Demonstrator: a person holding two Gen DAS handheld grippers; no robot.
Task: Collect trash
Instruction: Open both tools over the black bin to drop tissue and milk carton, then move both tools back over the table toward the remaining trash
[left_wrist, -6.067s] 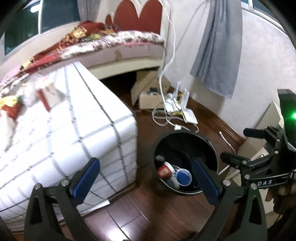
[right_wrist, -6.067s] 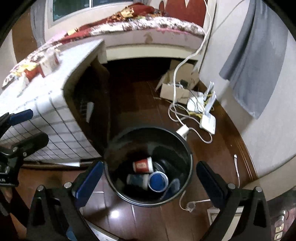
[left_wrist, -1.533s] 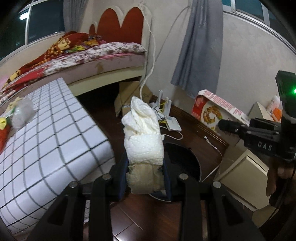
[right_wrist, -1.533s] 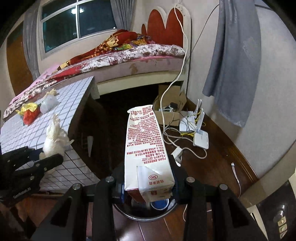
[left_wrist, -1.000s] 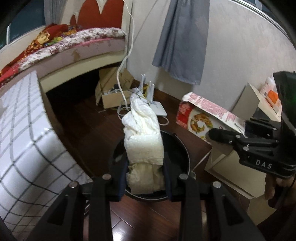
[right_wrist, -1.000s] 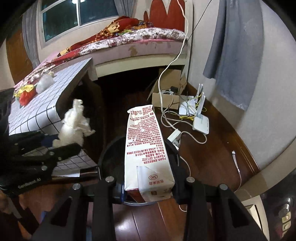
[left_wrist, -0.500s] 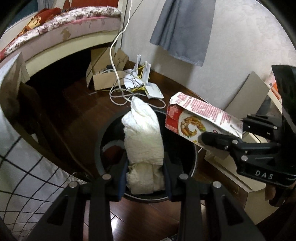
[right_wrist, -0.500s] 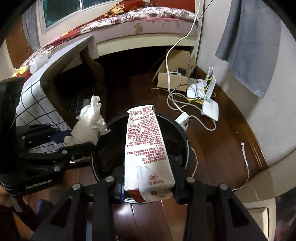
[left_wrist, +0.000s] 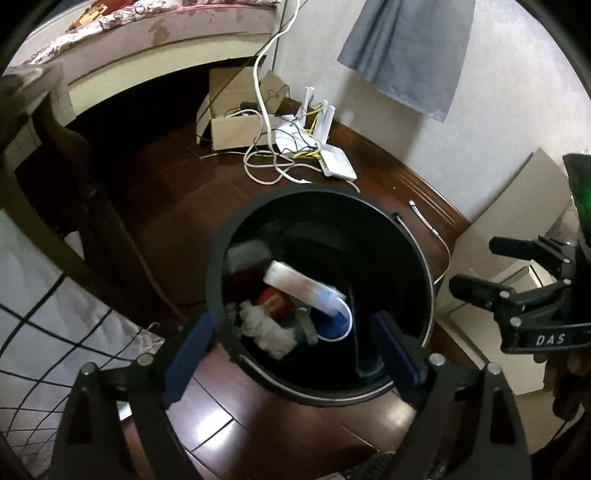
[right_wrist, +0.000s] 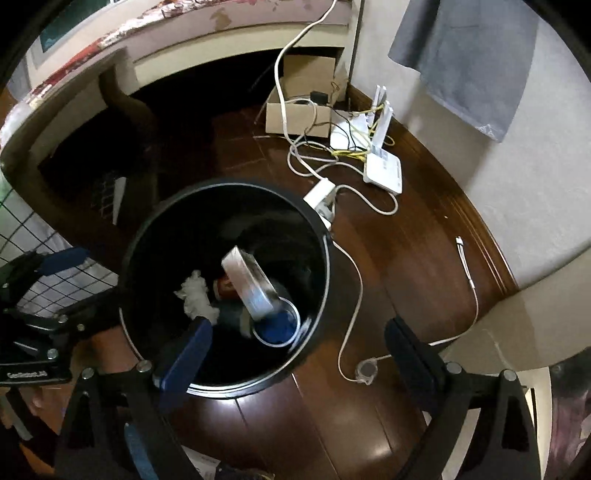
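Over the bin (left_wrist: 417, 236), both grippers, left (left_wrist: 291, 347) & right (right_wrist: 295, 350), gape empty; carton (right_wrist: 249, 286) & tissue (right_wrist: 195, 299) lie inside. Risk: right fingers snag the floor cable (right_wrist: 352, 295) on withdrawal, tipping bin.

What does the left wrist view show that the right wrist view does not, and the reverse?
Only the left wrist view shows the right tool, open and empty. Only the right wrist view shows the left tool, also open, and a white plug by the rim. Both show the black bin holding the milk carton and crumpled tissue.
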